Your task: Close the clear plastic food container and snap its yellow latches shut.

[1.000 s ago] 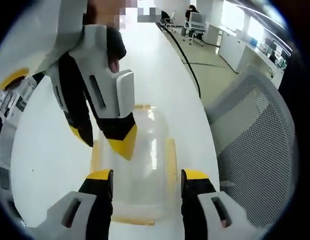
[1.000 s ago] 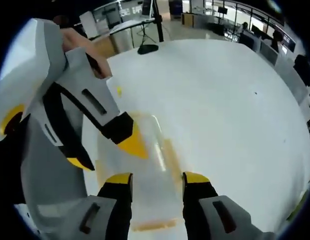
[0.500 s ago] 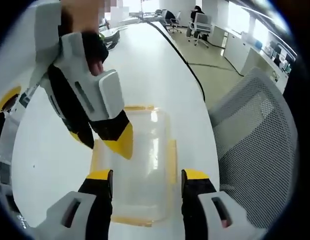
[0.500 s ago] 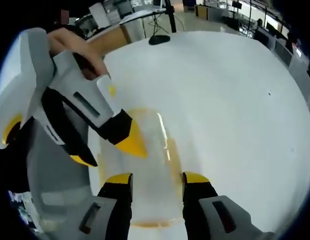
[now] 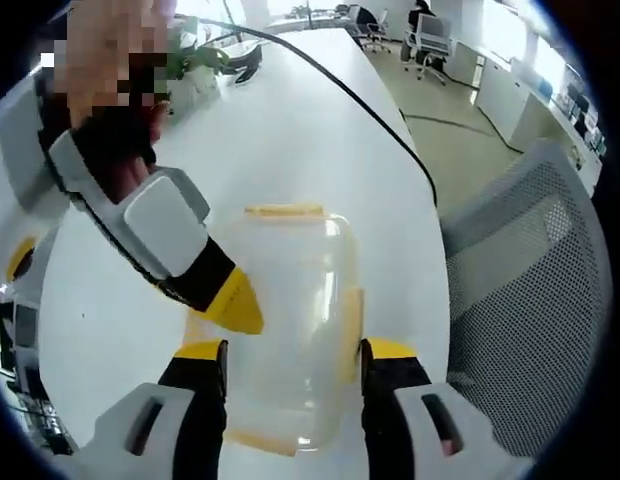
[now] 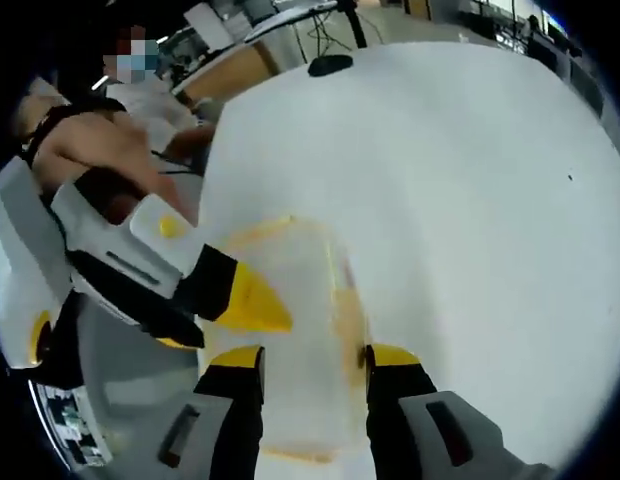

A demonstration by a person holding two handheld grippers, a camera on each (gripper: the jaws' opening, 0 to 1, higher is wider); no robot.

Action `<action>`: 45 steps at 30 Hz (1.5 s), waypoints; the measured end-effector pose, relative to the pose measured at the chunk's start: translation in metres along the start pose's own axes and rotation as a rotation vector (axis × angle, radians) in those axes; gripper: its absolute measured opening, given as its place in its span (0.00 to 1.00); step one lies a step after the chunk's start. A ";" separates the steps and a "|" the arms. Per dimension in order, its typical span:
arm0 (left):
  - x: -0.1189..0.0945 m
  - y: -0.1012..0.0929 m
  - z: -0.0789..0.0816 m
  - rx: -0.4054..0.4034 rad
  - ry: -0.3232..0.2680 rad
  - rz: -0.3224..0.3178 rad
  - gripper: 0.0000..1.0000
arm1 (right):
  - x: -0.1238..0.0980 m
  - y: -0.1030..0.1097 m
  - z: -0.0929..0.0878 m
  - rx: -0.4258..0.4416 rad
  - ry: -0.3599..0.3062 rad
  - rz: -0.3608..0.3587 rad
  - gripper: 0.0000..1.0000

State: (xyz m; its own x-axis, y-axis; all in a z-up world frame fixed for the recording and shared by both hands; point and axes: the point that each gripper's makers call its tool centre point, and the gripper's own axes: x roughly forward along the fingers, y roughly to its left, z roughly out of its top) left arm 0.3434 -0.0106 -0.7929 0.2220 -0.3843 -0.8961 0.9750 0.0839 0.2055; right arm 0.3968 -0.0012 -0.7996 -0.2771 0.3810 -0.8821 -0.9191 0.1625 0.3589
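The clear plastic container lies on the white table with its lid on it. Yellow latches run along its edges, one on the long side. My left gripper hangs open just above the container's near end. My right gripper, held by a hand, reaches in from the upper left, its yellow tip at the container's left edge. In the right gripper view, the right gripper is open over the container, and the left gripper comes in from the left, its fingertip over the lid.
A grey mesh office chair stands at the table's right edge. A black cable runs along the table. A black stand base sits at the far end. A person is at the upper left.
Both cameras have tilted and shifted. The right gripper has swung flatter and lower toward the container's left edge. The container stays where it was on the table.
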 end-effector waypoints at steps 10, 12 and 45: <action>0.004 -0.001 -0.001 0.025 0.086 0.064 0.55 | 0.002 0.002 0.000 -0.019 0.064 0.027 0.39; 0.004 0.000 -0.001 0.020 0.095 0.069 0.55 | 0.002 0.003 0.000 -0.018 0.079 0.028 0.38; 0.007 0.000 -0.004 0.023 0.114 0.090 0.50 | 0.005 0.007 0.000 -0.076 0.168 0.069 0.33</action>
State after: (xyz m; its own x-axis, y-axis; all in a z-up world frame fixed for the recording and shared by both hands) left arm 0.3453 -0.0097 -0.8007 0.3086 -0.2689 -0.9124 0.9512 0.0919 0.2946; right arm 0.3891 0.0019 -0.8016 -0.3768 0.2308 -0.8971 -0.9132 0.0694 0.4015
